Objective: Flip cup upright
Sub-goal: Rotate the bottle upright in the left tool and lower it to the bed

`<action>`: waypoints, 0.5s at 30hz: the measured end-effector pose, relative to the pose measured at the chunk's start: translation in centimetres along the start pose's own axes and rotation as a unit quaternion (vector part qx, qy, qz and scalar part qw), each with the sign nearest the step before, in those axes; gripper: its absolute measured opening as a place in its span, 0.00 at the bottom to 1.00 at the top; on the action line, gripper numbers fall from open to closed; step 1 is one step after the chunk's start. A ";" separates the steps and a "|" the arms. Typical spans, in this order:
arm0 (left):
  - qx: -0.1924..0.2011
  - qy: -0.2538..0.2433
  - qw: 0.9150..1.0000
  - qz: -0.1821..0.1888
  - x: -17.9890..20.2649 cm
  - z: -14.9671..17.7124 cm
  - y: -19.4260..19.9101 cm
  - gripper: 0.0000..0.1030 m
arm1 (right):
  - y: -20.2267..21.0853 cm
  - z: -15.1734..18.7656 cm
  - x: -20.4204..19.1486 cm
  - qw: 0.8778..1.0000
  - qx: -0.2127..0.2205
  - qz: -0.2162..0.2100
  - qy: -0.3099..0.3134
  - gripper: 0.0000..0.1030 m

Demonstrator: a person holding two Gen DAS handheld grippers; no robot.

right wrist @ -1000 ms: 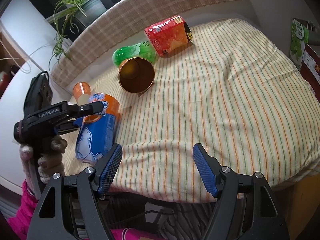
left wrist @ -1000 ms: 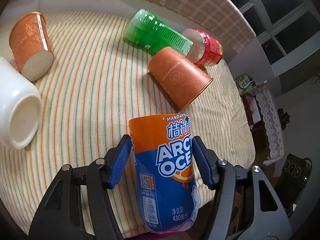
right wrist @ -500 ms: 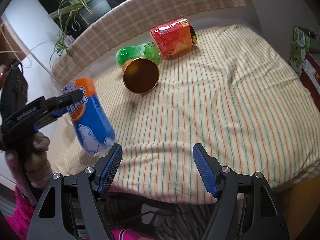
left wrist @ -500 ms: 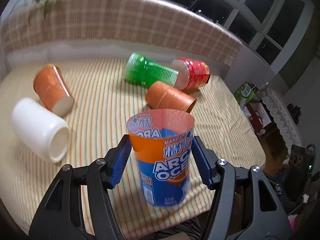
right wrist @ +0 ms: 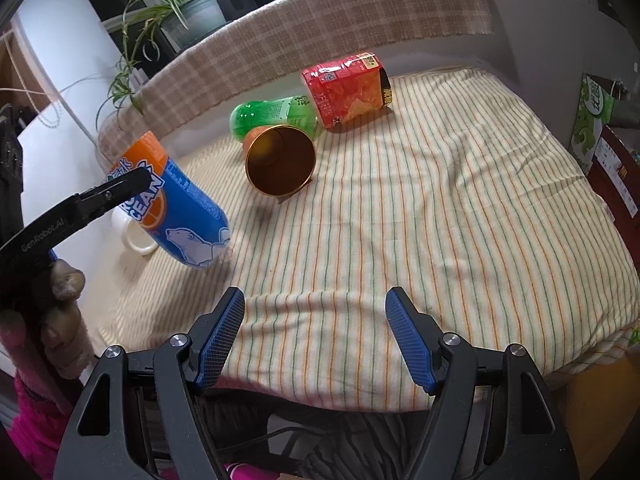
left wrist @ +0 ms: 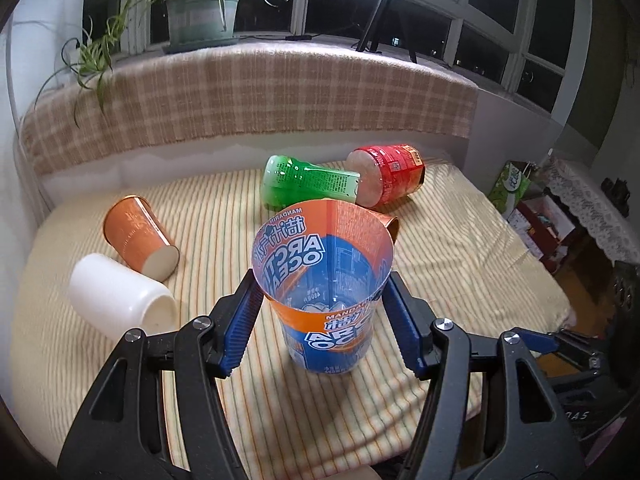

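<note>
Item: your left gripper (left wrist: 322, 320), fingers clamped on the blue-and-orange cup (left wrist: 326, 300), mouth up, base on or just above the striped cloth (right wrist: 440, 208) near its front edge; contact unclear.
Item: your right gripper (right wrist: 314, 334), fingers spread wide, holding nothing, at the cloth's near edge.
Item: lying on their sides, white mug (left wrist: 120, 300), two copper cups (left wrist: 138, 236) (right wrist: 280, 160), green bottle (left wrist: 308, 184), red container (left wrist: 388, 178).
</note>
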State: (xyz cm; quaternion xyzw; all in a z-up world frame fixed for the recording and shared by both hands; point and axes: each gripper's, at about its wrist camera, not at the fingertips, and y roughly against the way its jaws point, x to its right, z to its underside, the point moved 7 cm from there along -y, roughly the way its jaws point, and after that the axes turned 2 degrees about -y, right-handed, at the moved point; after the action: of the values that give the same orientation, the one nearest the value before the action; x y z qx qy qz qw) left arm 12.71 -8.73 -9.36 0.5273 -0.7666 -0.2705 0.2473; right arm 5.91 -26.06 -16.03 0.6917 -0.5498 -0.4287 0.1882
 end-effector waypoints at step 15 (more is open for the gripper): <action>-0.008 -0.020 1.000 -0.011 0.7 1.0 -0.8 0.61 | 0.2 -0.2 0.0 1.000 0.003 0.004 0.002 0.71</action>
State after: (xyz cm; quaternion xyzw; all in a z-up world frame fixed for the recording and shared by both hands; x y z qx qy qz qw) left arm 12.35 -9.42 -10.53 0.5283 -0.7633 -0.2902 0.2327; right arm 5.89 -26.19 -15.77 0.6910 -0.5532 -0.4253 0.1886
